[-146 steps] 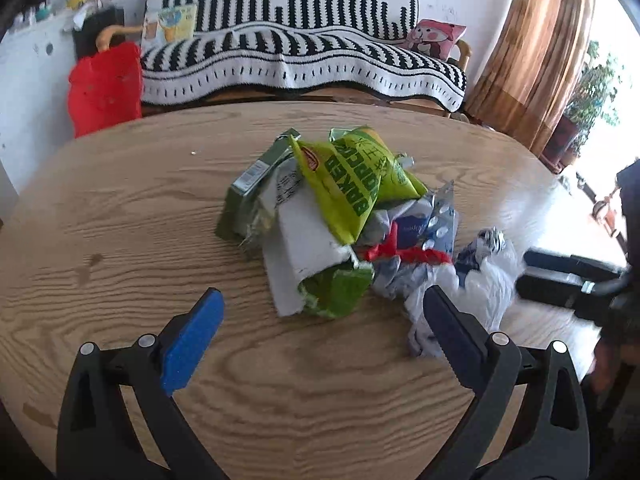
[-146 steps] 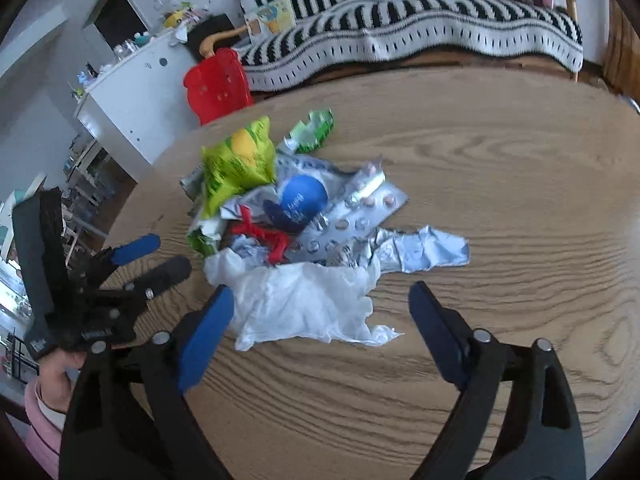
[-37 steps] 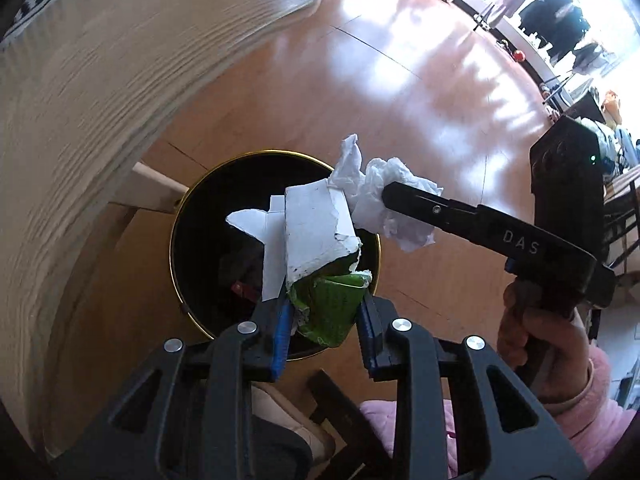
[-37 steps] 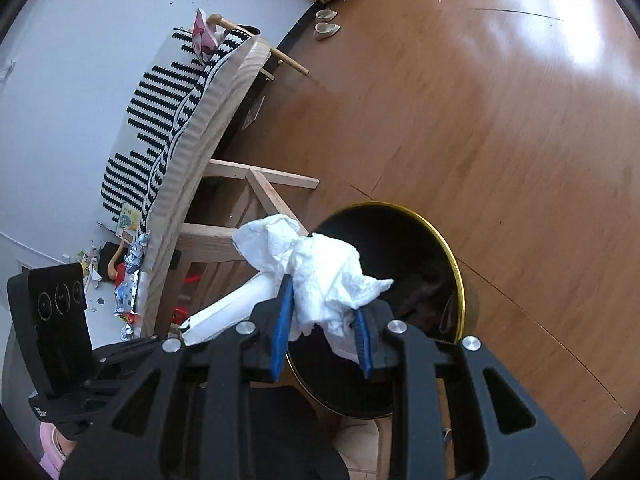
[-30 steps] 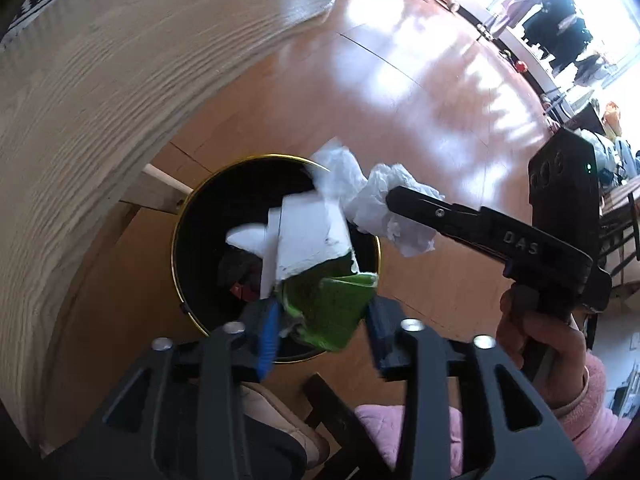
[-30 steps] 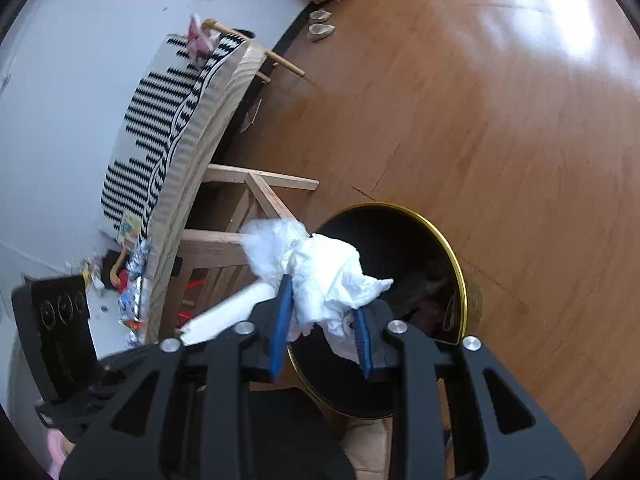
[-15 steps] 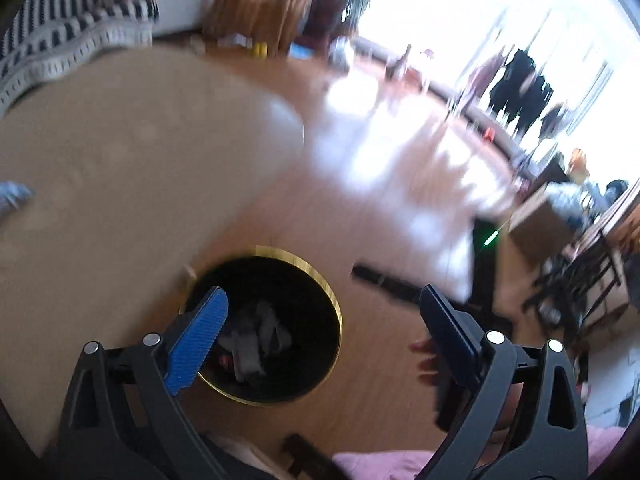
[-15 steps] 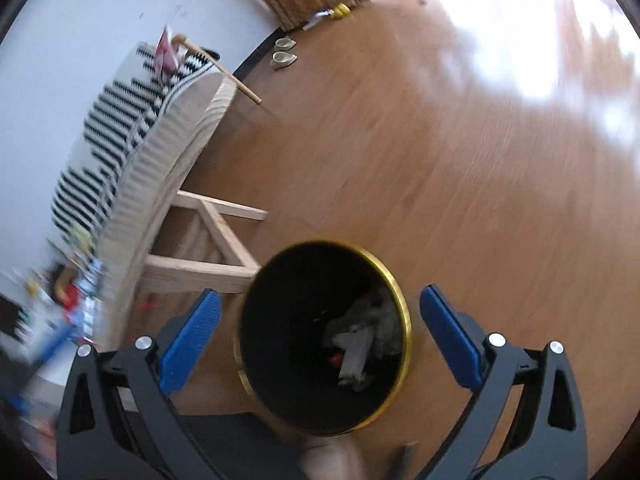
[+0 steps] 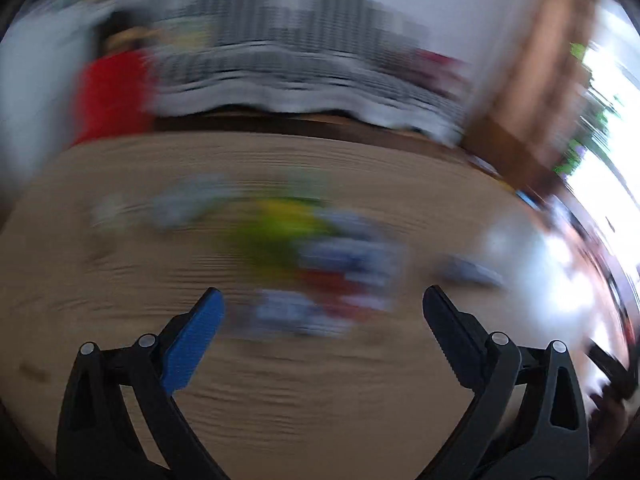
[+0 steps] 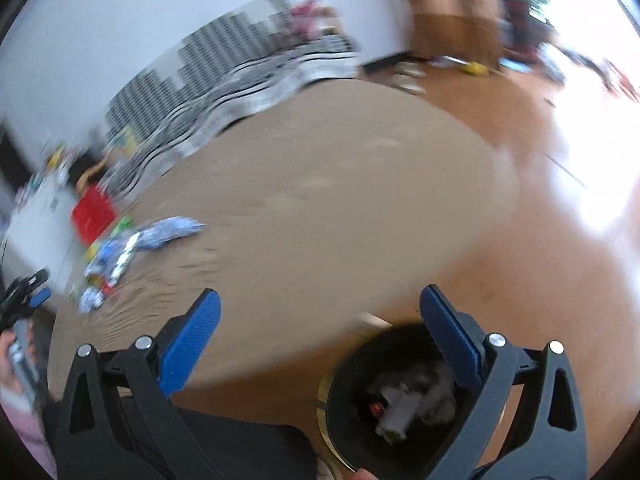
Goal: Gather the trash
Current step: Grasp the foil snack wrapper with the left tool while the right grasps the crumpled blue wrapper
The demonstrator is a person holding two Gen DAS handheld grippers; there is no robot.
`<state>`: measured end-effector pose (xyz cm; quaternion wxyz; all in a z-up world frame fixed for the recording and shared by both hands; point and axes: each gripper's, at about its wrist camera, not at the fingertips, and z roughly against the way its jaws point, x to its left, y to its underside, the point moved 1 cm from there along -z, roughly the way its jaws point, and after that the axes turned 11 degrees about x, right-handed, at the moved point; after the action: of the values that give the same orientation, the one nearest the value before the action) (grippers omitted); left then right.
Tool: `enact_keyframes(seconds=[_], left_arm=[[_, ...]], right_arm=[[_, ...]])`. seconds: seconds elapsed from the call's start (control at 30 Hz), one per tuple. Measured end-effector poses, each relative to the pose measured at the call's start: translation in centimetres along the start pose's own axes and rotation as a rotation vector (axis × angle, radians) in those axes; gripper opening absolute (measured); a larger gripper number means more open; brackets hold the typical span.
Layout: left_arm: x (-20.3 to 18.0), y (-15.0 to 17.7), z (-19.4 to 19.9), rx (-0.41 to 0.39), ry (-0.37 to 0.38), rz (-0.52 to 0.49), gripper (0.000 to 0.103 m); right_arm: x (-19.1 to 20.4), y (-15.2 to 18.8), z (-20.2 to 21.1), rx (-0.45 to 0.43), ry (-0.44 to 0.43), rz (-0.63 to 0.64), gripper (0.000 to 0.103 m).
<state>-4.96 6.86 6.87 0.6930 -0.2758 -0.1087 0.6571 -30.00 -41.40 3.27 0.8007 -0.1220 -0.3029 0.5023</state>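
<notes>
The left wrist view is badly smeared by motion. A blurred pile of trash [image 9: 304, 256], with yellow-green, blue, red and silvery pieces, lies on the oval wooden table [image 9: 120, 280]. My left gripper [image 9: 321, 292] hangs above the pile's near edge, its jaws opening wide with nothing between them. My right gripper [image 10: 318, 291] is open and empty over the table's near edge. The black bin with a gold rim [image 10: 325, 396] stands on the floor below its right finger, with dropped trash [image 10: 404, 404] inside. The same pile [image 10: 120, 248] shows at the far left of the right wrist view.
A sofa with a black-and-white striped cover [image 9: 304, 72] stands behind the table, with a red bag [image 9: 112, 92] at its left end. Curtains [image 9: 532, 80] hang at the right. Bare wooden floor [image 10: 560, 240] runs right of the table. A hand's pink sleeve [image 10: 24, 432] shows low left.
Both grippers opened and dropped the torn paper with green wrapper and the white tissue into the bin. The left one then swung back over the table's pile; the right one rose and rolled.
</notes>
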Motion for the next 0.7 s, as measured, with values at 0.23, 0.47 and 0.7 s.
enact_keyframes(seconds=[0.23,0.47,0.7], left_arm=[[12.5,-3.5,-3.4,0.034,-0.109,0.270,0.097],[16.4,-5.3,-6.9,0.095,-0.135,0.263,0.097],[16.8,-7.4,-9.1,0.099,-0.186,0.155,0.096]], right_arm=[[12.4,-5.9,-7.7,0.149,-0.053,0.329,0.096],[18.0,-10.0,-17.0,0.317,0.095,0.609,0.096],[20.3,-11.8,-21.7,0.340,0.057,0.670,0.098]])
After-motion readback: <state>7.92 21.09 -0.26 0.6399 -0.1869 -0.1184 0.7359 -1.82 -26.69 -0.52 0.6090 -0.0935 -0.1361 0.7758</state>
